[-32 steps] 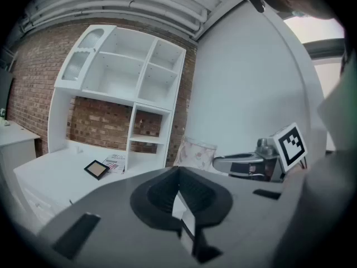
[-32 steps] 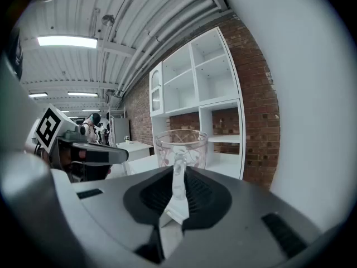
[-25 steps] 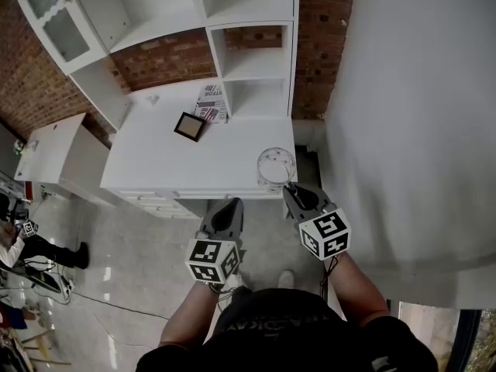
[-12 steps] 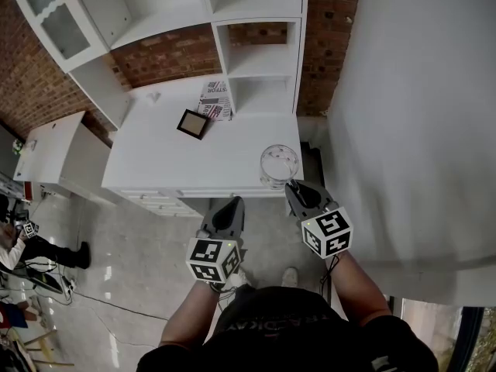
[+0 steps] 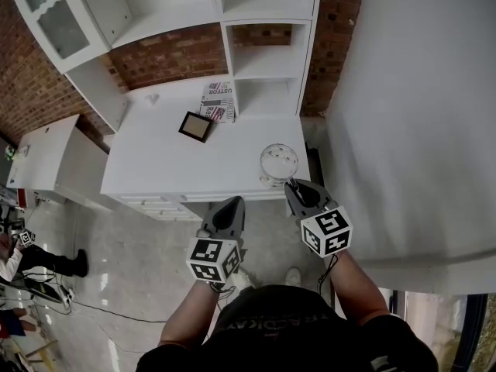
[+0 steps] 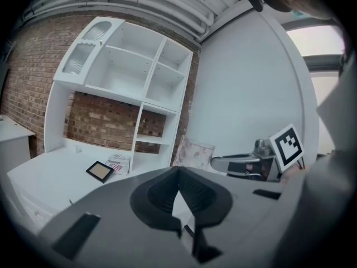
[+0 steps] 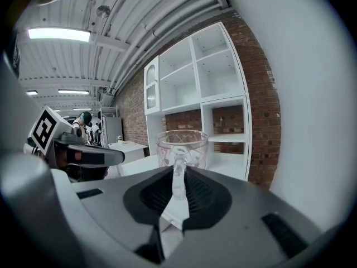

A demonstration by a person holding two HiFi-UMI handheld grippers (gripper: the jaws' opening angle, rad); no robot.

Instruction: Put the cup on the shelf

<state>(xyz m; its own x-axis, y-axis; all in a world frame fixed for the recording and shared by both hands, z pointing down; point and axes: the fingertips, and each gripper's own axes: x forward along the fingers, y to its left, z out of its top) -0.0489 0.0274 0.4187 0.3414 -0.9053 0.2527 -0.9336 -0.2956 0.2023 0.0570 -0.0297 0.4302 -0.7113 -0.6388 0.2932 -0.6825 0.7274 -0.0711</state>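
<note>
Head view: clear glass cup (image 5: 277,163) is at the front right corner of the white counter (image 5: 178,169), upright, mouth up, long axis vertical. Whether its base rests on the counter or is just clear of it, I cannot tell. From the near side the right hand-held gripper (image 5: 293,186) reaches it, jaws pinching the cup by its handle (image 7: 179,162). Checked in the right gripper view: the thin glass handle stands upright between the two pads, and the bowl of the cup rises just beyond the tips, directly ahead. To its left the left hand-held gripper (image 5: 230,204) hangs over the floor, short of the counter's front edge. Its jaws are pressed together with nothing between them, and it is apart from the cup. The shelf unit (image 5: 267,60) stands at the back of the counter against the brick wall (image 5: 170,56). Its open right-hand compartments lie almost straight ahead of the cup, across the depth of the counter and higher. A small picture frame (image 5: 194,125) and a folded newspaper (image 5: 218,101) lie left of that line, near the shelf's foot. Judgement: the carry falls to the right side alone, since it is the nearer one and already has the grip. The move looks like forward and up, keeping the cup's axis vertical. Gripped only by the handle, the bowl could swing or tip.
</note>
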